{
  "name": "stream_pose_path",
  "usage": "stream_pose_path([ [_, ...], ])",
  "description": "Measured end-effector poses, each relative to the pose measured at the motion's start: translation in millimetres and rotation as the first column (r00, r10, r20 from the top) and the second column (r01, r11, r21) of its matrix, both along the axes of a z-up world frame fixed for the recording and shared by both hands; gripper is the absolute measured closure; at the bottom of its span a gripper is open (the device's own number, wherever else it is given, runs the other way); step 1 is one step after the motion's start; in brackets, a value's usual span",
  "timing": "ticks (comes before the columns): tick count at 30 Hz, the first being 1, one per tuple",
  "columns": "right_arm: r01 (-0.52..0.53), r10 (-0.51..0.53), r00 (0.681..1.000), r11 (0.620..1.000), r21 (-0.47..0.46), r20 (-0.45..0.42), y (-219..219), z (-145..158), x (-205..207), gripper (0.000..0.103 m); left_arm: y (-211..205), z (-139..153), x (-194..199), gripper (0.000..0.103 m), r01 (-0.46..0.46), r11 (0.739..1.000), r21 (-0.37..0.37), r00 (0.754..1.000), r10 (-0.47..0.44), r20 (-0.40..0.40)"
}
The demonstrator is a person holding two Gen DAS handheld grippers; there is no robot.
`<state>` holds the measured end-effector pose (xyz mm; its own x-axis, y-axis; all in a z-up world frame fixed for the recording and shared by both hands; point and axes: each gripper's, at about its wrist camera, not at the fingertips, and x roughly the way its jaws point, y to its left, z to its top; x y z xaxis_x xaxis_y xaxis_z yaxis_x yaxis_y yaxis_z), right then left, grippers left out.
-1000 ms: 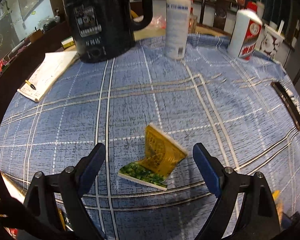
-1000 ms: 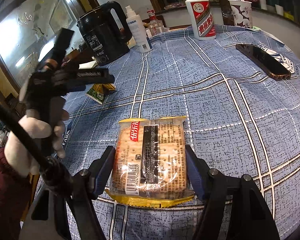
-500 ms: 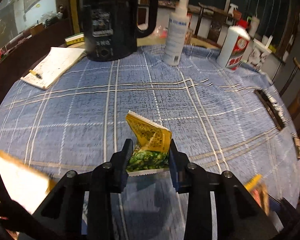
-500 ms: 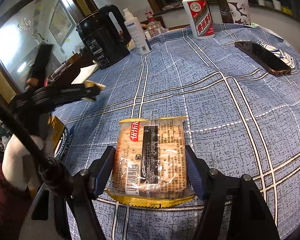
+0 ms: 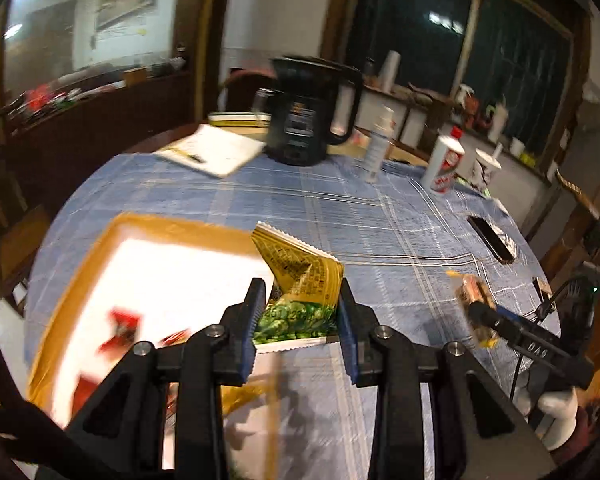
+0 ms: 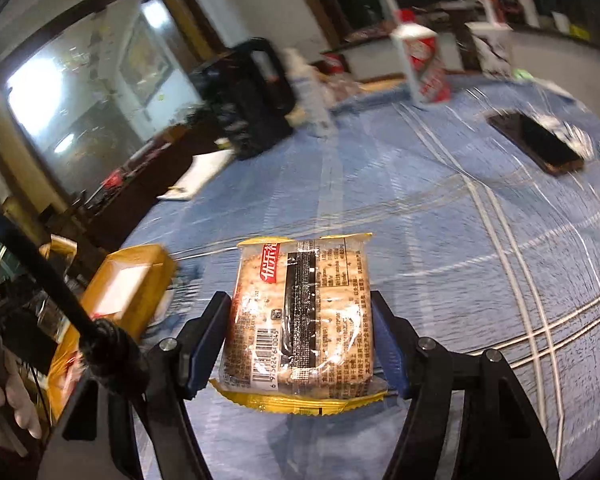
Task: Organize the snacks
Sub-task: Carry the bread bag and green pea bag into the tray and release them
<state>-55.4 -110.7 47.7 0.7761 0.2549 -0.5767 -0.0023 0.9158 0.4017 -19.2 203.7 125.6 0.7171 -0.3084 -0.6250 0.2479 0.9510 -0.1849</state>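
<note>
My left gripper (image 5: 300, 320) is shut on a small yellow and green pea snack packet (image 5: 298, 292) and holds it in the air over the near table edge, just right of a yellow-rimmed box (image 5: 140, 280) with a white inside. My right gripper (image 6: 302, 332) is shut on a clear cracker packet (image 6: 300, 316) with yellow ends and holds it above the blue cloth. The right gripper with the cracker packet (image 5: 476, 308) shows at the right of the left wrist view. The yellow box (image 6: 120, 292) lies at the left of the right wrist view.
On the round table with the blue checked cloth (image 5: 360, 216) stand a black kettle (image 5: 304, 120), a white spray bottle (image 5: 376, 144), a white and red bottle (image 5: 444, 164) and a paper cup (image 5: 484, 168). A notepad (image 5: 212, 152) lies far left, a dark phone (image 5: 490, 238) at the right.
My left gripper closed on the pea packet, lifted it and drew back toward the yellow box. My right gripper keeps the cracker packet and has risen and swung left, blurring its view.
</note>
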Motion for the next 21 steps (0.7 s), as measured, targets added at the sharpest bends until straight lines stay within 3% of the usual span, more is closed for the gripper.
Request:
stream_pose_path([
  [8,-0.225,0.227,0.974,0.973,-0.043,0.028,106,35,-3,0.035,81,-31,-32,0.067,-0.153,0.988,-0.032,0.988,0.152,-0.026],
  [14,-0.359,0.357,0.933,0.929,-0.084,-0.039,191,29,23,0.035,111,-63,-25,0.067,-0.213,0.976,-0.034,0.974,0.210,-0.089],
  [21,-0.422,0.403,0.900,0.900,-0.106,-0.167,253,4,73,0.035,111,-79,-30,0.067,-0.196,0.980,0.019,0.977,0.197,-0.086],
])
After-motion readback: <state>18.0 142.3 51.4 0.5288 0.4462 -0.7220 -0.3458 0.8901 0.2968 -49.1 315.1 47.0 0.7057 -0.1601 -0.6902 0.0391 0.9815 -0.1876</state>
